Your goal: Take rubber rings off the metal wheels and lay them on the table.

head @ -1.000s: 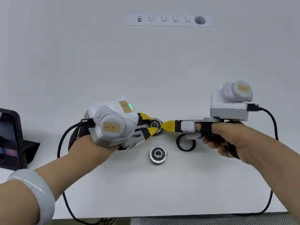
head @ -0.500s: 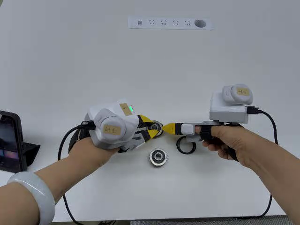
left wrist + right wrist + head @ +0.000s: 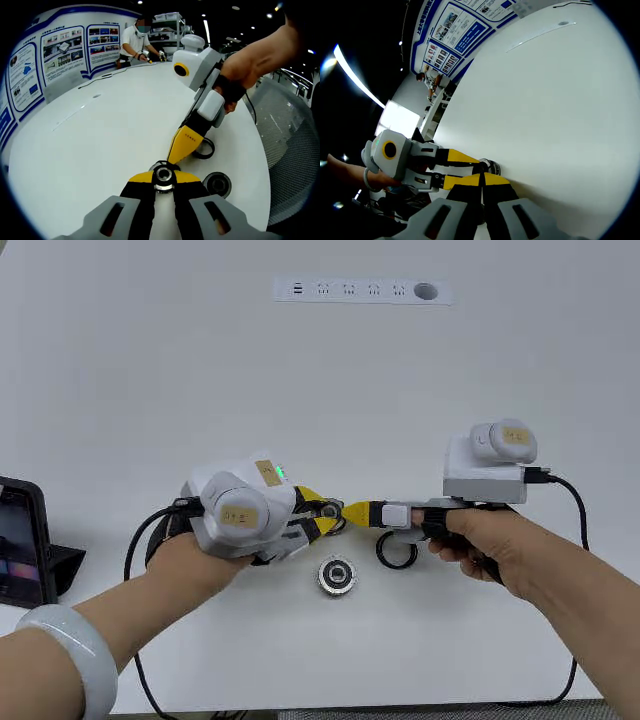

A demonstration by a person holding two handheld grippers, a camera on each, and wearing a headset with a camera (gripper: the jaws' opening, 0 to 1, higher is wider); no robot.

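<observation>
Tabletop (image 3: 300, 380) was plain white, with a power strip (image 3: 363, 285) at its far edge, a tablet (image 3: 18, 540) at the left and posters (image 3: 65, 47) on the room's wall. The left tongs (image 3: 325, 517) gripped a metal wheel (image 3: 329, 507) just above the table, and the right tongs (image 3: 352, 511), jaws pressed together, touched its rim. A second wheel (image 3: 337, 576) and a loose rubber ring (image 3: 397, 565) lay on the table nearer the person.

One metal wheel (image 3: 333, 508) sits in the middle of the frame, between the jaws of the left gripper (image 3: 325, 508). A second metal wheel (image 3: 337, 575) lies just below it on the bench (image 3: 300, 390), so there are two wheels in all. One loose rubber ring (image 3: 397, 551) lies right of centre. There are two grippers, the other being the right gripper (image 3: 348, 510). One power strip (image 3: 363, 286) is at the top and one dark screen (image 3: 18, 540) at the left edge.
</observation>
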